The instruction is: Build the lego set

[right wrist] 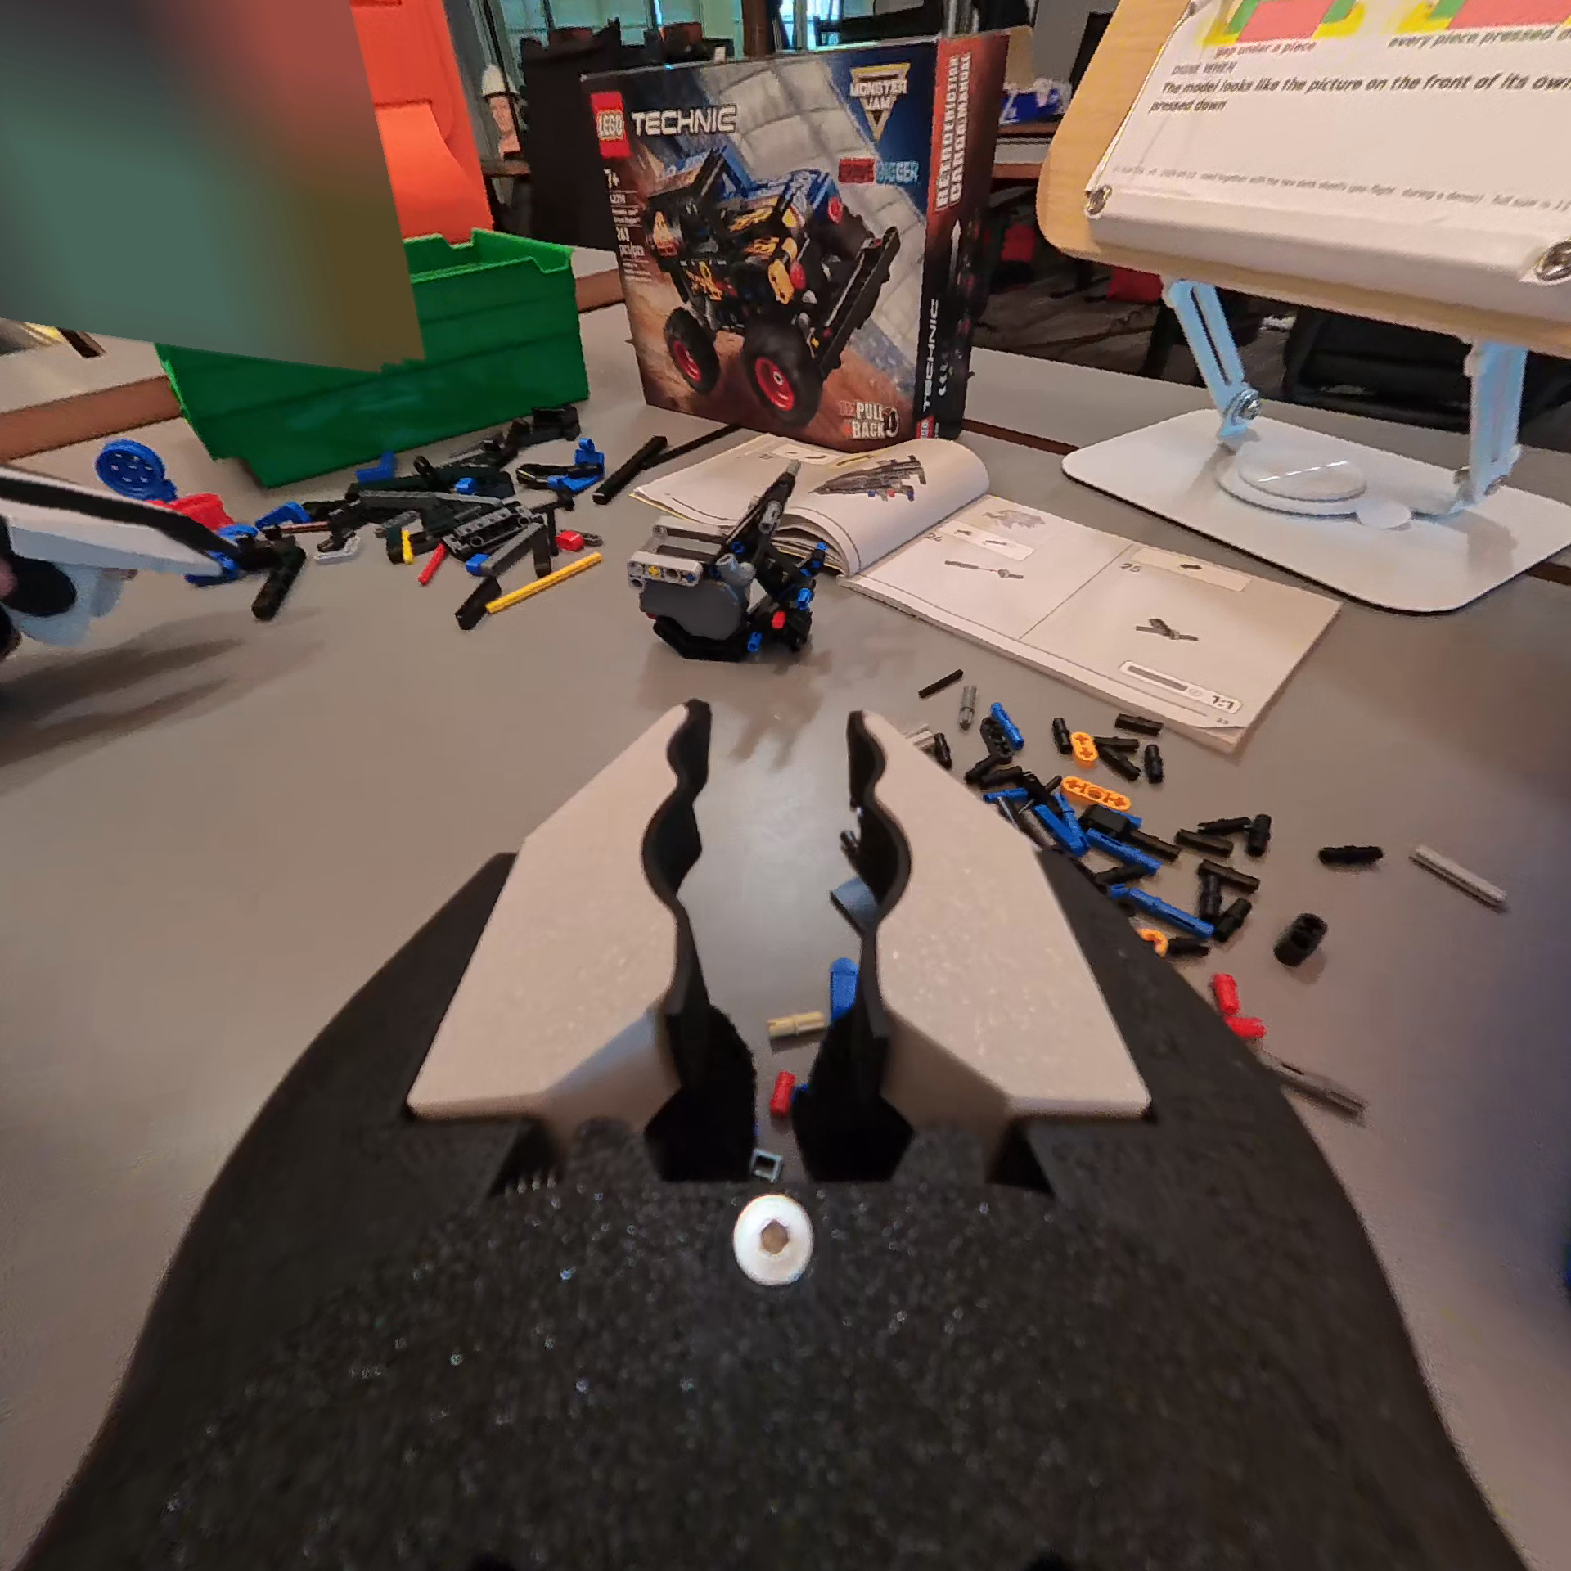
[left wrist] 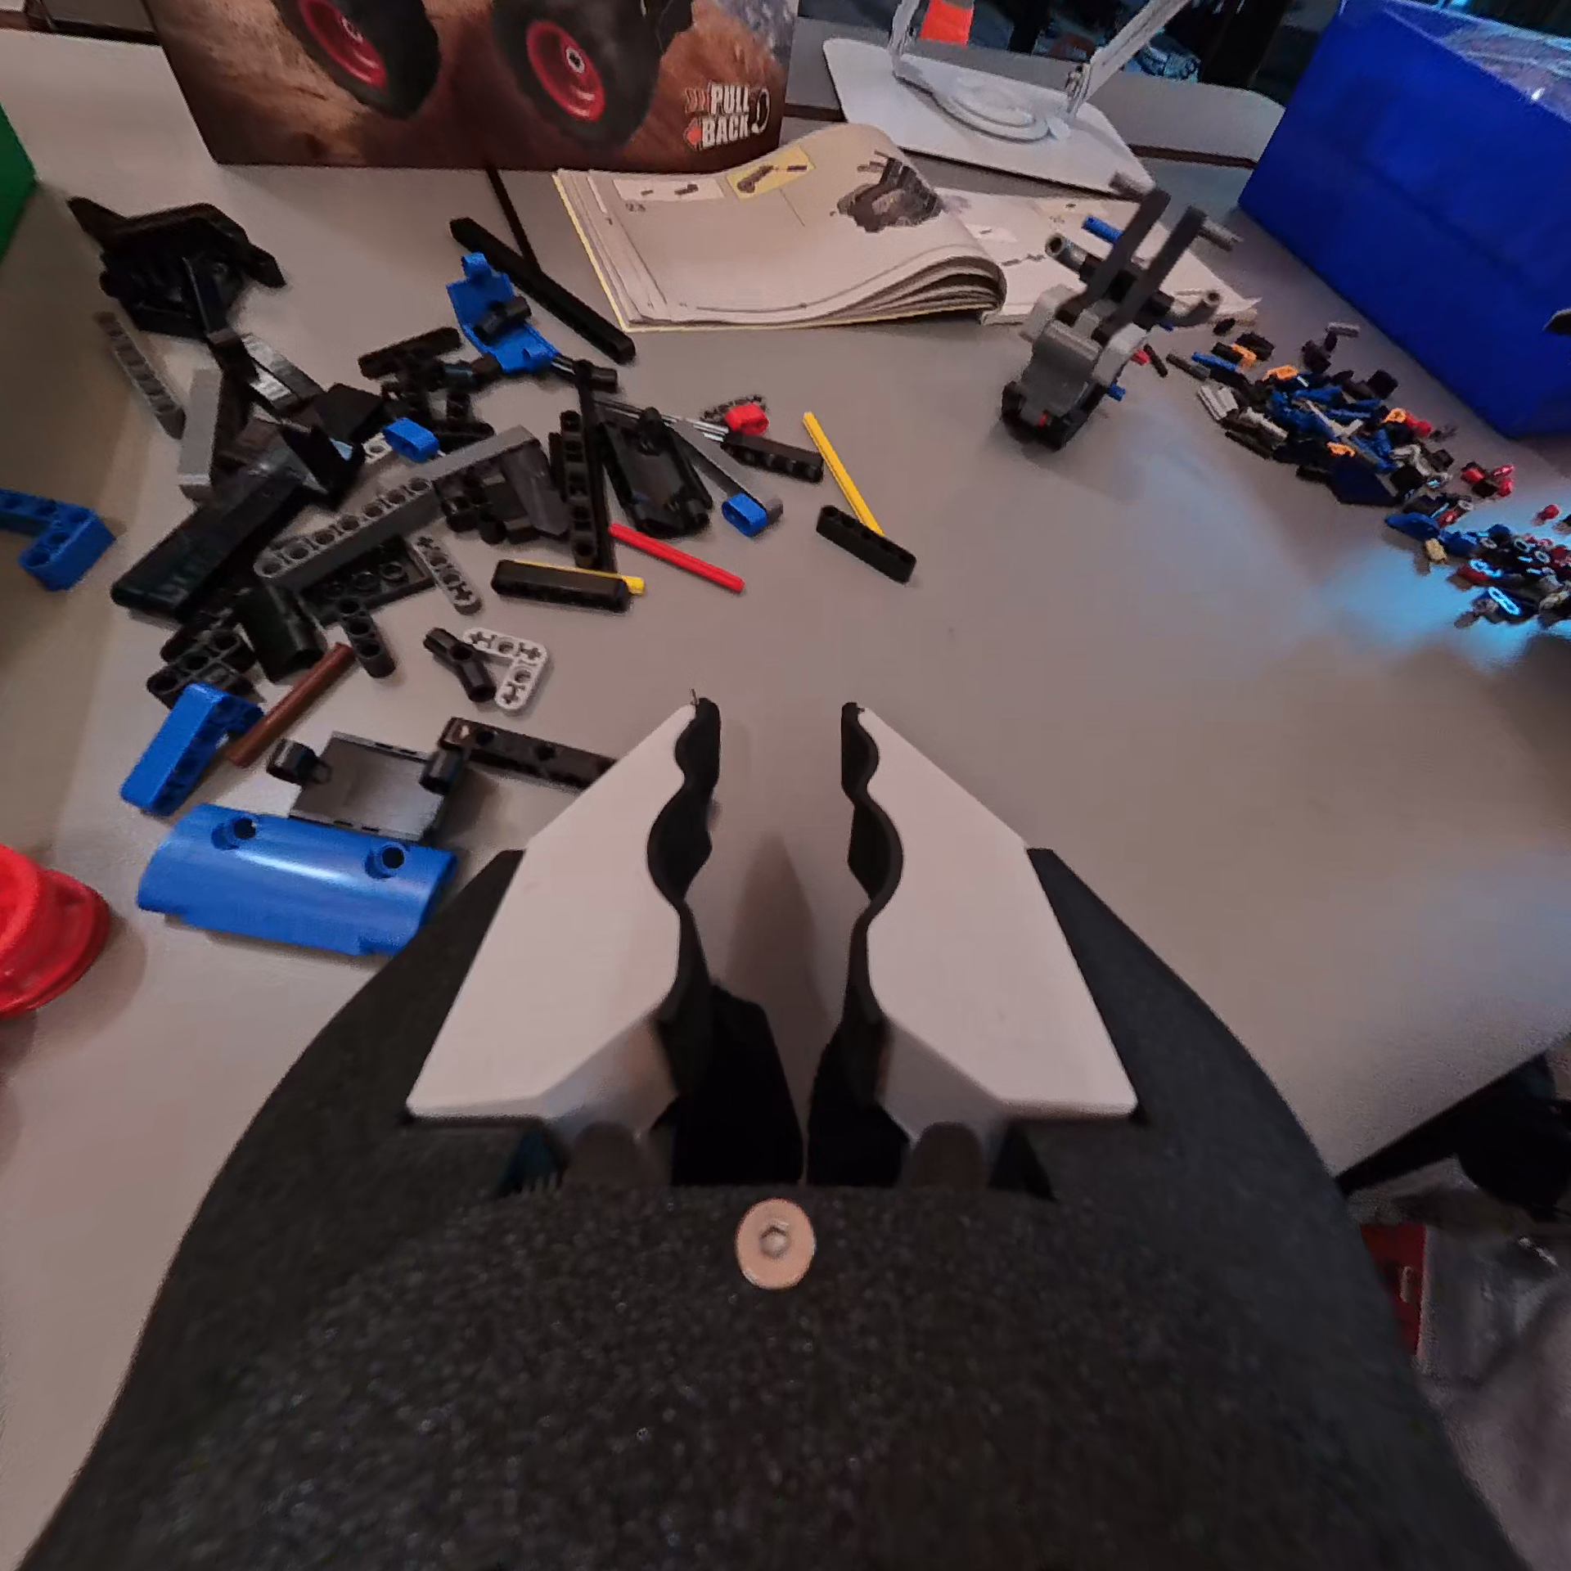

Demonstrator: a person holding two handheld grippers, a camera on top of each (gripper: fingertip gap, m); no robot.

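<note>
My left gripper [left wrist: 780, 714] is open and empty above bare table, just right of a pile of black, grey and blue beams [left wrist: 408, 510]. A blue curved panel [left wrist: 297, 880] lies at its left. My right gripper [right wrist: 778, 718] is open and empty above the table, with a tan pin [right wrist: 795, 1024] and a red pin [right wrist: 782, 1092] lying below between its fingers. The partly built grey and black model [right wrist: 723, 586] stands just beyond the right gripper, and it shows far right in the left wrist view [left wrist: 1080, 340]. Small pins and connectors [right wrist: 1105, 816] lie scattered to the right gripper's right.
The open instruction booklet [right wrist: 1063, 586] lies behind the model, with the set's box [right wrist: 791, 238] standing behind it. A green bin [right wrist: 382, 357] is back left. A sheet on a white stand [right wrist: 1326, 255] is back right. A blue bin [left wrist: 1428, 195] and a red wheel hub [left wrist: 42, 927] sit at the table's sides. Some 35 centimetres of space lies between my two pairs of fingers.
</note>
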